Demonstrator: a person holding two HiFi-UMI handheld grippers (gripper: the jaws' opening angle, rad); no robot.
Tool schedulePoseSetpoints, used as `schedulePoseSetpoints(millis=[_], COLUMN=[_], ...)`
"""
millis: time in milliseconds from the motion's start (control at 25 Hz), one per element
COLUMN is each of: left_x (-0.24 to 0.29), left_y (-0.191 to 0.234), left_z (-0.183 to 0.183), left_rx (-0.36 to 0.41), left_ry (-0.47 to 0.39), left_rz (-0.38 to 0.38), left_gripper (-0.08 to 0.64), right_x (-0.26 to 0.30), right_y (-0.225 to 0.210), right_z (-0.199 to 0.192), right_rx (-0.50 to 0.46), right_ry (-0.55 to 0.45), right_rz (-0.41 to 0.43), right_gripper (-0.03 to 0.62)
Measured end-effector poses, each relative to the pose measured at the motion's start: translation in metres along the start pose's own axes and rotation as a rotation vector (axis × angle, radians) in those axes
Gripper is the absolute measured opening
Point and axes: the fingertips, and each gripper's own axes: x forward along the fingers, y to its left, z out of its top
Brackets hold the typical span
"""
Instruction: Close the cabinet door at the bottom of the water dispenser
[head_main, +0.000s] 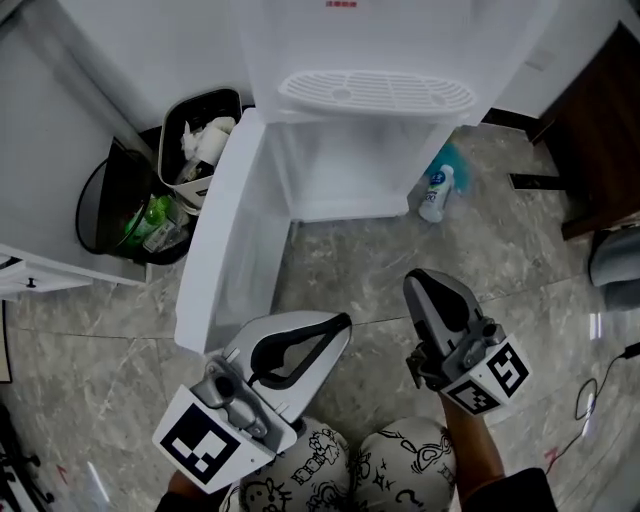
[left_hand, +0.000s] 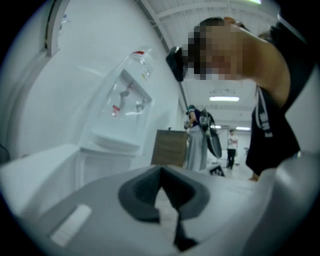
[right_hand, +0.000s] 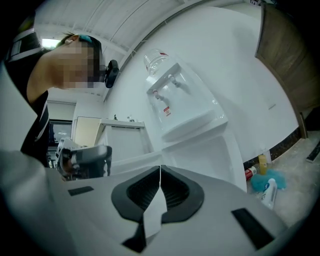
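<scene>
I held both claws low before the water dispenser. The left claw and the right claw were each clenched, with nothing between. The cabinet door stood wide open, swung leftward, just beside the trash bin.

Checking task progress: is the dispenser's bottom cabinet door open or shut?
Open. The cabinet door stands swung out to the left, and the white compartment under the drip tray is exposed.
</scene>
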Motion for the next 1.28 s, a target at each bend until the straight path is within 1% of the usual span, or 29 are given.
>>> schedulePoseSetpoints(millis=[80, 160, 200, 280, 360, 400, 440, 480, 520, 560, 600, 680, 760, 840, 920, 1000, 1160, 1280], left_x=[-0.018, -0.047, -0.065, -0.107, -0.146, -0.162, -0.174, -0.181, -0.183, -0.18, -0.173, -0.154, -0.14, -0.128, -0.114, -0.094, -0.043, -0.001], left_y=[0.002, 0.01, 0.017, 0.037, 0.063, 0.079, 0.095, 0.111, 0.123, 0.131, 0.136, 0.138, 0.136, 0.129, 0.117, 0.104, 0.077, 0.063], left_z=[0.029, 0.057, 0.065, 0.071, 0.064, 0.055, 0.043, 0.029, 0.014, 0.001, -0.01, -0.027, -0.035, -0.036, -0.039, -0.046, -0.065, -0.072], left_rx=[-0.015, -0.015, 0.003, 0.062, 0.115, 0.125, 0.117, 0.092, 0.058, 0.032, 0.024, 0.056, 0.076, 0.066, 0.052, 0.054, 0.084, 0.098], left_ry=[-0.035, -0.075, -0.077, -0.046, 0.005, 0.028, 0.044, 0.052, 0.049, 0.039, 0.029, 0.024, 0.01, -0.025, -0.044, -0.046, -0.037, -0.052], left_rz=[0.017, 0.074, 0.123, 0.254, 0.392, 0.451, 0.497, 0.527, 0.539, 0.535, 0.521, 0.481, 0.45, 0.404, 0.345, 0.283, 0.159, 0.074], left_gripper=[-0.002, -0.002, -0.002, -0.002, -0.002, -0.002, -0.002, -0.002, -0.002, -0.002, -0.002, -0.002, -0.005, -0.005, -0.005, -0.005, -0.005, -0.004], right_x=[0.006, 0.011, 0.012, 0.011, 0.01, 0.01, 0.011, 0.012, 0.012, 0.012, 0.012, 0.011, 0.009, 0.006, 0.001, -0.007, -0.031, -0.048], right_y=[0.003, 0.007, 0.008, 0.011, 0.013, 0.015, 0.016, 0.018, 0.019, 0.021, 0.022, 0.024, 0.027, 0.028, 0.025, 0.018, -0.002, -0.009], right_z=[0.0, 0.002, 0.004, 0.005, 0.004, 0.002, -0.001, -0.003, -0.003, -0.002, -0.001, -0.001, -0.003, -0.001, 0.006, 0.02, 0.051, 0.07], right_rx=[0.016, 0.031, 0.032, 0.028, 0.004, -0.02, -0.043, -0.056, -0.055, -0.046, -0.038, -0.046, -0.062, -0.053, -0.037, -0.032, -0.016, -0.007], right_ry=[-0.004, -0.015, -0.019, -0.023, -0.022, -0.013, -0.001, 0.007, 0.008, 0.002, -0.007, -0.015, -0.012, -0.018, -0.04, -0.086, -0.198, -0.266], right_rz=[0.02, 0.049, 0.059, 0.068, 0.073, 0.073, 0.071, 0.071, 0.074, 0.079, 0.081, 0.076, 0.076, 0.082, 0.066, 0.026, -0.096, -0.141], right_gripper=[0.017, 0.017, 0.017, 0.017, 0.017, 0.017, 0.017, 0.017, 0.017, 0.017, 0.017, 0.017, 0.017, 0.017, 0.017, 0.017, 0.017, 0.017])
